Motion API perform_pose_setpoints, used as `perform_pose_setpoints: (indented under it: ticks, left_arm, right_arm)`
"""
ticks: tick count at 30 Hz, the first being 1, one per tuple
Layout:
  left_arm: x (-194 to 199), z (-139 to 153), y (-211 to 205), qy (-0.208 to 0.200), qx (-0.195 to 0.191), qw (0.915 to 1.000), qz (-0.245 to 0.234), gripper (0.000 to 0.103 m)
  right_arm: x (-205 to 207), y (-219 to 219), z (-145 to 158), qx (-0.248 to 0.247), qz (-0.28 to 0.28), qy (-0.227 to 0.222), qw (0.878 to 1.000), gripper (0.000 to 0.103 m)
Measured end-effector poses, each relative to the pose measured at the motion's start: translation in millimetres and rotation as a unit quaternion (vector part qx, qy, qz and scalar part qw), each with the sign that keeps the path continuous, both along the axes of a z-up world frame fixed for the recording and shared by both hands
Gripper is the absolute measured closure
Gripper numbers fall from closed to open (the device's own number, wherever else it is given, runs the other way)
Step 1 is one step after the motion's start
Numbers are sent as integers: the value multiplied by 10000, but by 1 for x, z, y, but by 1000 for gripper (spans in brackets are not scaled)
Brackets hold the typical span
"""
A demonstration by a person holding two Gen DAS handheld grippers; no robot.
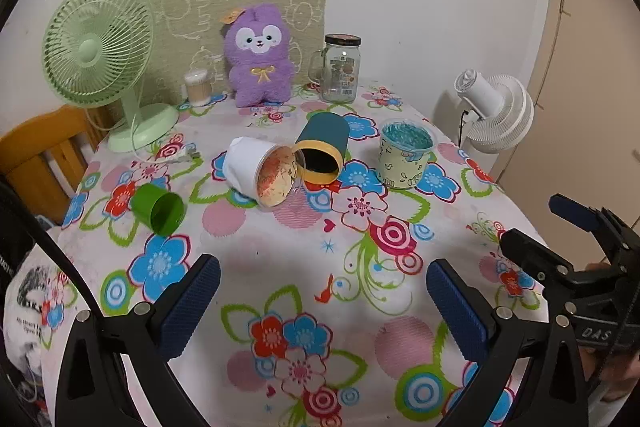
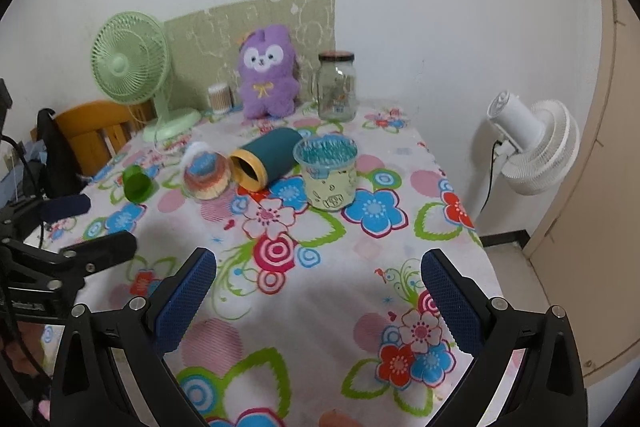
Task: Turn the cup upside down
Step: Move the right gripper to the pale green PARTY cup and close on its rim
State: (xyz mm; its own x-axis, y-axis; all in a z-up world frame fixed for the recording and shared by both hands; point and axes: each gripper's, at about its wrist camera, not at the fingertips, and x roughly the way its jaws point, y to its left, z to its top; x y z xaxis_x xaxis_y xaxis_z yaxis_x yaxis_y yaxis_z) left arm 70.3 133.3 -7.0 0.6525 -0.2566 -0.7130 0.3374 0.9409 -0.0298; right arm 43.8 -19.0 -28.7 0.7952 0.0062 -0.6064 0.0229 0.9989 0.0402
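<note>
Both our left tongs [image 1: 322, 301] and right tongs [image 2: 320, 291] are wide open and hold nothing. The upright cup [image 2: 329, 174] stands at twelve o'clock. We reach slowly and squeeze its sides gently.

A matt flowered cloth [image 1: 320, 267] covers the bench. The purple toy [image 1: 258, 57] is fluffy plush, the jar [image 1: 340, 71] clear glossy glass, the small green cup [image 1: 158, 209] smooth shiny plastic, the chair [image 1: 36, 155] at left varnished wood.
</note>
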Motion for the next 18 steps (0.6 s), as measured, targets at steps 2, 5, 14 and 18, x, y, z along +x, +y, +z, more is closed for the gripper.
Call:
perform_pose_setpoints:
  ticks: [2, 5, 14, 18]
  left_arm:
    - [5, -2, -3, -26, 96, 9999, -46, 0]
    - [17, -7, -9, -112, 283, 9995, -130, 0]
    - [49, -20, -28, -98, 582, 9964, -608, 0]
    - [65, -27, -37, -80, 708, 9942, -803, 0]
  right_arm:
    - [10, -3, -4, -27, 31, 94, 9999, 0]
    - [26, -7, -8, -71, 132, 209, 9997, 0]
    - [66, -23, -16, 152, 136, 485, 9986, 0]
    - [87, -29, -24, 279, 79, 612, 9977, 0]
